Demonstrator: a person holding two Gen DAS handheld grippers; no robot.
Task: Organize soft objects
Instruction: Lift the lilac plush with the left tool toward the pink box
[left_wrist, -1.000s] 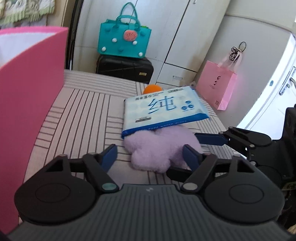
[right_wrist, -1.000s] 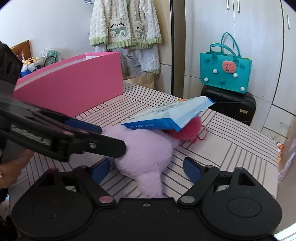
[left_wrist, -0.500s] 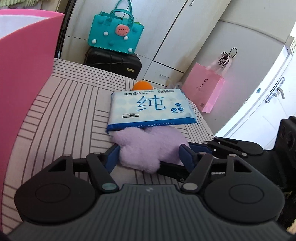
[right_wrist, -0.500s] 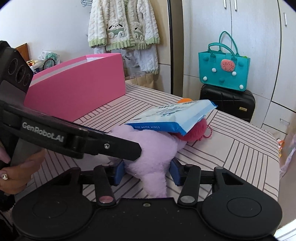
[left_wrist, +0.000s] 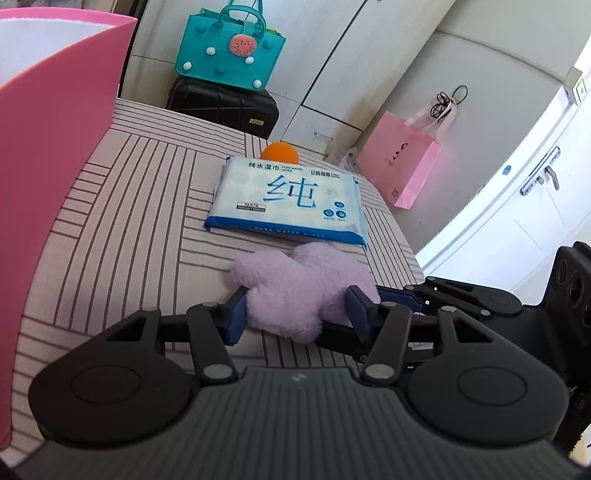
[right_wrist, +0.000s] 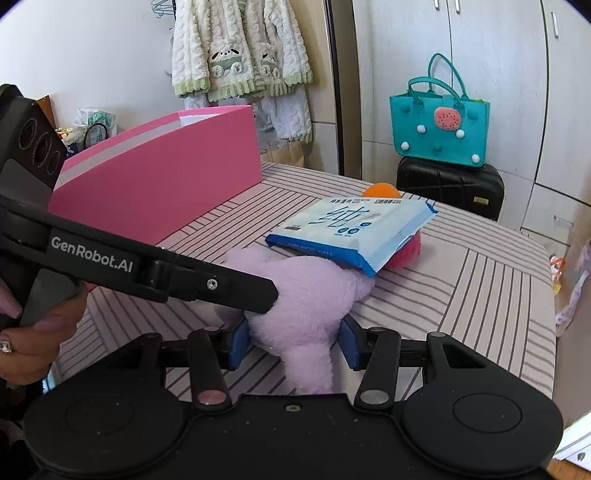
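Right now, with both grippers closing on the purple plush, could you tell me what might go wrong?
1. The wipes pack rests on the purple plush; lifting could tip it off.
2. The left gripper and right gripper squeeze the same toy close together and may collide.
3. The red plush beneath the pack could get dragged along.

1. The pink box (right_wrist: 159, 192) walls off the left side of the striped table (left_wrist: 122, 236); bare stripes run between it and the wipes pack (left_wrist: 288, 199).
2. That pack rests on the purple plush (right_wrist: 306, 295), blocking approach from the far side.
3. The left gripper (right_wrist: 258, 295) crosses just before the right gripper (right_wrist: 291, 343), crowding the near side.
4. An orange ball (left_wrist: 280, 153) sits behind the pack, possibly touching it.
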